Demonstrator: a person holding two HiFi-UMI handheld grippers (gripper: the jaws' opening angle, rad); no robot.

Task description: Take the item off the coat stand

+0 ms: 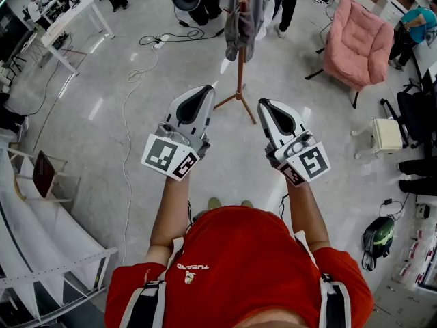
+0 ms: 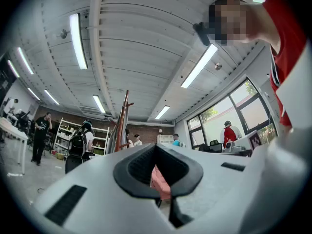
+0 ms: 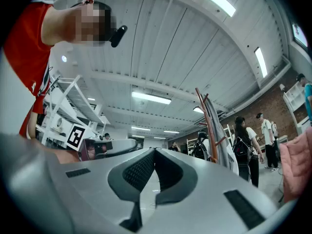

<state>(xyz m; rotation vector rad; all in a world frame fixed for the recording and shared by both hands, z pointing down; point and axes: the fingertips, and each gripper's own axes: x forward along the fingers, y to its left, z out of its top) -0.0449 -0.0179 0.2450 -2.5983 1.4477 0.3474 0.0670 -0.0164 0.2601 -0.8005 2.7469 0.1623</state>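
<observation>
Grey cloth, a limp grey garment (image 1: 239, 26), hangs from the upper part of the wooden coat stand (image 1: 240, 63), and it sits ahead of both tools, well apart from them, with nothing touching it. A person in a red shirt (image 1: 239, 265) holds the two tools out side by side over the pale floor (image 1: 136, 115). The left tool (image 1: 205, 89) has its jaws closed together, tips meeting, and nothing is caught between them. The right tool (image 1: 263, 104) is the same, jaws brought together and empty. Seen from above, the splayed feet of the stand fall in the gap between the two tool tips, slightly beyond them, so the garment is straight in front and roughly midway between left and right. From the left tool (image 2: 155, 147), the coat stand (image 2: 122, 123) rises a little to the left of the closed tips, far off. From the right tool (image 3: 155, 151), the stand (image 3: 209, 126) and the grey garment (image 3: 225, 140) draped down it stand off to the right of the tips, also at a distance. A pink armchair (image 1: 358, 43) sits further out, beyond the right tool and to its right.
</observation>
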